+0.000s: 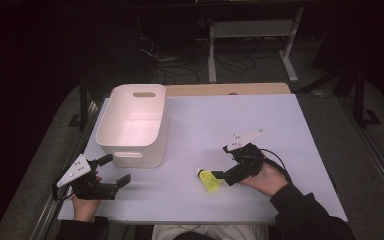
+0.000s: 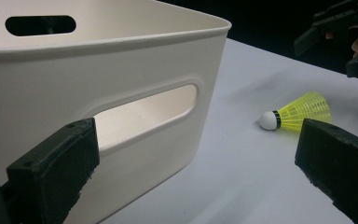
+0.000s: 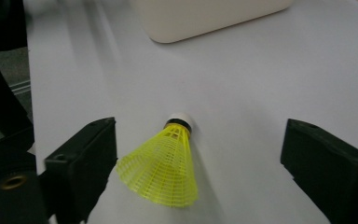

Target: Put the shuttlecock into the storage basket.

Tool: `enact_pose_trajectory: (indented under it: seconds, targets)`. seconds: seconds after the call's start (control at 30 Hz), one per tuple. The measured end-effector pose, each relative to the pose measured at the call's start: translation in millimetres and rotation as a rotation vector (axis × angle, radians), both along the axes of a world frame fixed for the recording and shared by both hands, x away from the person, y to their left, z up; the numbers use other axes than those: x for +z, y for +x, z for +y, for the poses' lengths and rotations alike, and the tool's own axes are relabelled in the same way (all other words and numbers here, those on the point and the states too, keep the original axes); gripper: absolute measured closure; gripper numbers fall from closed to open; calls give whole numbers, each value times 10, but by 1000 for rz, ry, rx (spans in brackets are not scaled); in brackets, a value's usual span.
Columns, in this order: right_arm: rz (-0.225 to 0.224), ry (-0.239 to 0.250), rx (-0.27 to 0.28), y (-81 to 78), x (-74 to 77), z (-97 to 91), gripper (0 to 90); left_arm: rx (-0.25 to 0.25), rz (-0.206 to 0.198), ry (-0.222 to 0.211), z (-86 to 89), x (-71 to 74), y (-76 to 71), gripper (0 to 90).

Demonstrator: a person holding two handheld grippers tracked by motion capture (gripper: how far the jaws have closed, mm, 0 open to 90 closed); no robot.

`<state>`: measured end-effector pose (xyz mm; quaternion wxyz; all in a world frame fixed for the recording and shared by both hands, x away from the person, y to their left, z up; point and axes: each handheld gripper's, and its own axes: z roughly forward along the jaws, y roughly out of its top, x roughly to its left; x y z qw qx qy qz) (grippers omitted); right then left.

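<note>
Both tools spread: right tool (image 3: 198,163) apparently straddling shuttlecock (image 3: 165,168), left tool (image 2: 191,172) empty.

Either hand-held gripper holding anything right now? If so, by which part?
Nothing held. The right hand-held gripper straddles the yellow shuttlecock with pads clear of its skirt; the left hand-held gripper stands open by the white bin.

Each hand carries a black tool, the left tool (image 1: 111,171) and the right tool (image 1: 222,176), built of blocky, matte jaws with squared tips. A pale grey three-cornered plate sits on top of each (small dark holes dot it). A black cable loops from the right one. Both sleeves are dark.
</note>
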<state>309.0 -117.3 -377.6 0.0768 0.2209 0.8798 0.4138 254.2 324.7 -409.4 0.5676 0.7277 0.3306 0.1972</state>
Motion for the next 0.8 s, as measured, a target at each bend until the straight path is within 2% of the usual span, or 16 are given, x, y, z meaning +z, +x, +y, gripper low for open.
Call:
enact_pose_trajectory:
  seconds: [0.1, 0.23, 0.37, 0.4, 0.53, 0.7, 0.8]
  targets:
    - [5, -7, 9, -6, -3, 19, 138, 0, 0, 0, 0, 0, 0, 0]
    - [5, -20, 40, -30, -15, 63, 225, -2, 1, -1, -2, 0, 0, 0]
    - [6, -13, 61, -60, -2, 97, 338, -2, -1, -1, 0, 0, 0, 0]
    - [6, -13, 61, -60, -2, 97, 338, -2, -1, -1, 0, 0, 0, 0]
    - [28, -19, 85, -76, 5, 149, 472, -3, -1, -1, 0, 0, 0, 0]
    - [55, -29, 130, -92, 1, 199, 576, -2, 0, -1, 0, 1, 0, 0]
    - [51, -29, 137, -106, 7, 214, 612, -3, 0, -2, -1, 0, 0, 0]
